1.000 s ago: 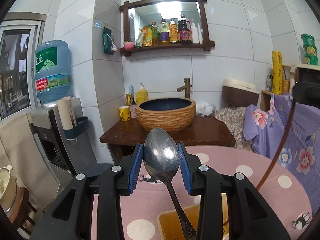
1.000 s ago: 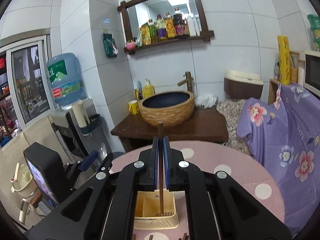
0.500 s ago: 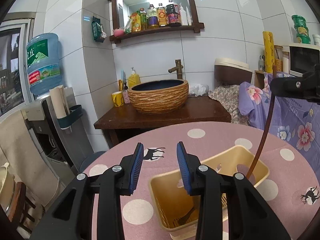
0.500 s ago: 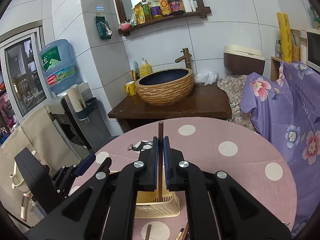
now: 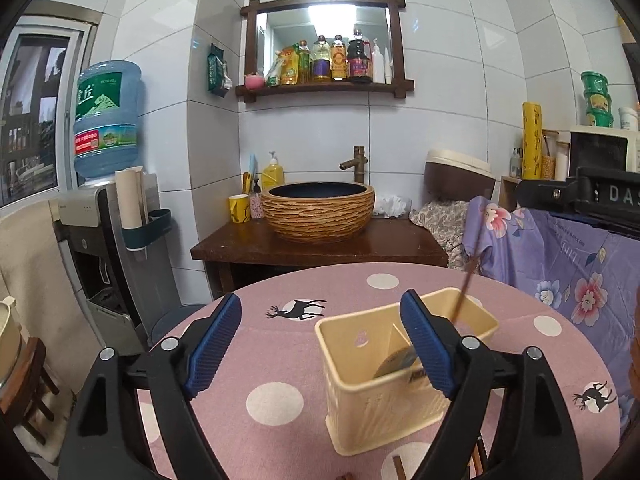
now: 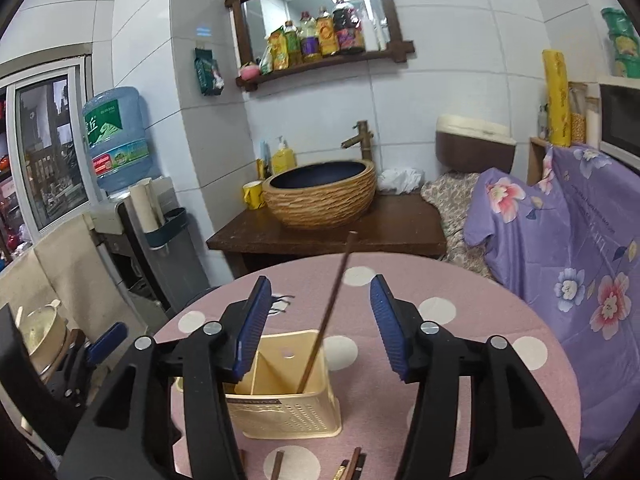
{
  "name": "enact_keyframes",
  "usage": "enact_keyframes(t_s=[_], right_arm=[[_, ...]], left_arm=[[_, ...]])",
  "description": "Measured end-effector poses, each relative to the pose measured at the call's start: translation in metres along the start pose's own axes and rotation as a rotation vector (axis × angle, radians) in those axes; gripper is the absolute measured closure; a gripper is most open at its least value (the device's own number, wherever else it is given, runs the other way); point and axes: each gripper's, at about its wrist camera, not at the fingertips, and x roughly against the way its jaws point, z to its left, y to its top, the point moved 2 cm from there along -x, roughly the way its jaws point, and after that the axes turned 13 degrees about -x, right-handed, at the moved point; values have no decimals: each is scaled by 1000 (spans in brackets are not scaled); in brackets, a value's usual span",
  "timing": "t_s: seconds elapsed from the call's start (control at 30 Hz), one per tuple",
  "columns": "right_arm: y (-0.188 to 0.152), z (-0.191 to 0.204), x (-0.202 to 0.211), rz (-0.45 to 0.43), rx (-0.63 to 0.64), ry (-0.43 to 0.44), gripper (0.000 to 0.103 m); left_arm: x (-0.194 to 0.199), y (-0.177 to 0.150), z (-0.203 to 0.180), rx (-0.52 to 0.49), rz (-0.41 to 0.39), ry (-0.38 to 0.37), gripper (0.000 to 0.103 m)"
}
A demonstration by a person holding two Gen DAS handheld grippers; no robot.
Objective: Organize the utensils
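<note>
Both grippers, left and right, are matte black plastic with silver screws; their fingers carry ribbed blue pads.

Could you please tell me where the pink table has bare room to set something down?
Free: the pink polka-dot tablecloth behind and right of the cream plastic utensil caddy, toward the purple floral sheet. Crowded: the near edge, where loose brown chopsticks lie before the caddy.

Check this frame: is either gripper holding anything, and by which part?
Nothing is held. The left gripper and right gripper are both open; the chopstick leans free in the yellow holder.
</note>
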Motion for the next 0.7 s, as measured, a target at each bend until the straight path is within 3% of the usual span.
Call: enact_keyframes(t_s=[0.03, 0.27, 0.37, 0.53, 0.63, 0.7], right_arm=[[-2, 0, 6, -11, -5, 7, 34], [-22, 16, 45, -49, 53, 18, 19], [-28, 16, 52, -44, 52, 31, 18], [-37, 8, 62, -33, 13, 1, 18], [-48, 3, 66, -16, 25, -24, 16], [-60, -3, 67, 7, 34, -57, 16]], left_arm=[[5, -3, 0, 1, -5, 0, 17], [48, -23, 2, -31, -53, -25, 12], [72, -20, 3, -56, -95, -26, 6], [104, -11, 4, -101, -157, -26, 5], [110, -15, 7, -95, -144, -43, 5], [106, -25, 12, -69, -89, -26, 5]])
